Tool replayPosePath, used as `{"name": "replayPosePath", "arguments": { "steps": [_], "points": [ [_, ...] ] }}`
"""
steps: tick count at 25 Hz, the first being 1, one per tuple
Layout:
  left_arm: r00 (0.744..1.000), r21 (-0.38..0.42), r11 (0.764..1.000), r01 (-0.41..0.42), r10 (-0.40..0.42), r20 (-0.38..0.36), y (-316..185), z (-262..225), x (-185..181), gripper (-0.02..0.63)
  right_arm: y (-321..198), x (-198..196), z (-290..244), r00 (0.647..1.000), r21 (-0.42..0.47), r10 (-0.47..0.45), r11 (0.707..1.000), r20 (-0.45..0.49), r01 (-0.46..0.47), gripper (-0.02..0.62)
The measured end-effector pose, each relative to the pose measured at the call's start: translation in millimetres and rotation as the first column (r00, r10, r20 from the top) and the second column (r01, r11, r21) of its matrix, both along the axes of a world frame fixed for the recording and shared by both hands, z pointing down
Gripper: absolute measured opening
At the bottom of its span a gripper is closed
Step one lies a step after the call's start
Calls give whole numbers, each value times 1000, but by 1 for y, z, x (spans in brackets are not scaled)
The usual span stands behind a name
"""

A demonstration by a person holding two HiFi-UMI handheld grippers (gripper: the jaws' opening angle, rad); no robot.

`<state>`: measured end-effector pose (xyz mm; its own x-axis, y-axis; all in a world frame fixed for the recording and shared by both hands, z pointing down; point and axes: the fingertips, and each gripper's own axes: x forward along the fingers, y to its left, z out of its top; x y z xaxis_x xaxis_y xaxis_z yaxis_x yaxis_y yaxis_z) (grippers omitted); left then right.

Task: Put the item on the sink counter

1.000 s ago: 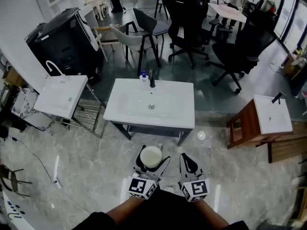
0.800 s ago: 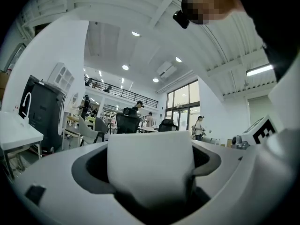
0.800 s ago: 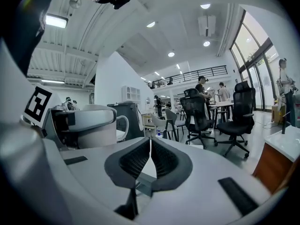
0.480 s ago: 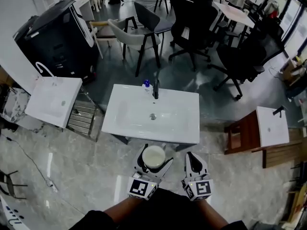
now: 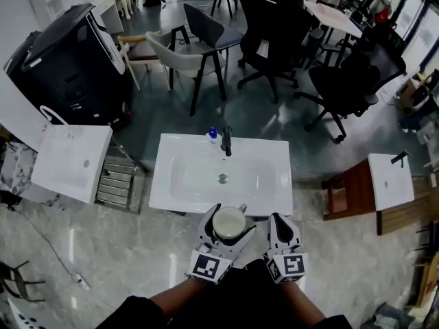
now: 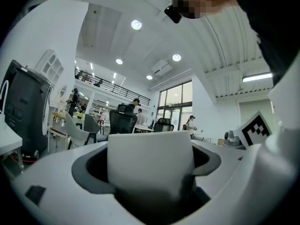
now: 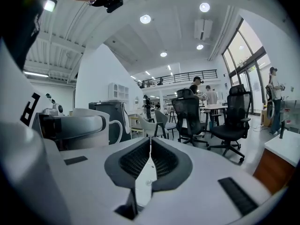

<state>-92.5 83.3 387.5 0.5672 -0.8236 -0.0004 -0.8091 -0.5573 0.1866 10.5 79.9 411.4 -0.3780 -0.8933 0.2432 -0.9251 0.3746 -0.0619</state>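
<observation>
A white mug (image 5: 229, 222) stands upright between the jaws of my left gripper (image 5: 227, 223), which is shut on it; in the left gripper view the mug (image 6: 150, 165) fills the gap between the jaws. It hangs at the front edge of the white sink counter (image 5: 274, 197), whose basin and black tap (image 5: 226, 141) lie beyond. My right gripper (image 5: 280, 227) is beside it to the right, jaws pressed together with nothing between them (image 7: 150, 153). From the right gripper view the mug (image 7: 82, 125) shows at left with its handle.
A second white sink (image 5: 62, 162) stands at left beside a metal rack (image 5: 116, 182). A small basin on a wooden stand (image 5: 387, 184) is at right. Chairs (image 5: 199, 43) and a black cabinet (image 5: 65, 57) stand behind the counter. A blue-capped bottle (image 5: 212, 134) sits by the tap.
Both grippers and the mug have come forward to the counter's front edge; the counter now lies directly beneath the head view's centre. The hold on the mug is unchanged.
</observation>
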Motion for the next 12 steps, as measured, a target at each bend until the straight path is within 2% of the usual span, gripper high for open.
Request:
{"name": "replayPosePath", "arguments": {
  "steps": [3, 12],
  "points": [
    [1000, 14, 1000, -26, 26, 4, -11, -2, -3, 446, -12, -2, -1, 1000, -4, 25, 1000, -13, -25, 34],
    [1000, -1, 1000, -24, 24, 21, -64, 15, -1, 446, -55, 6, 11, 999, -21, 47, 999, -26, -48, 34]
  ]
}}
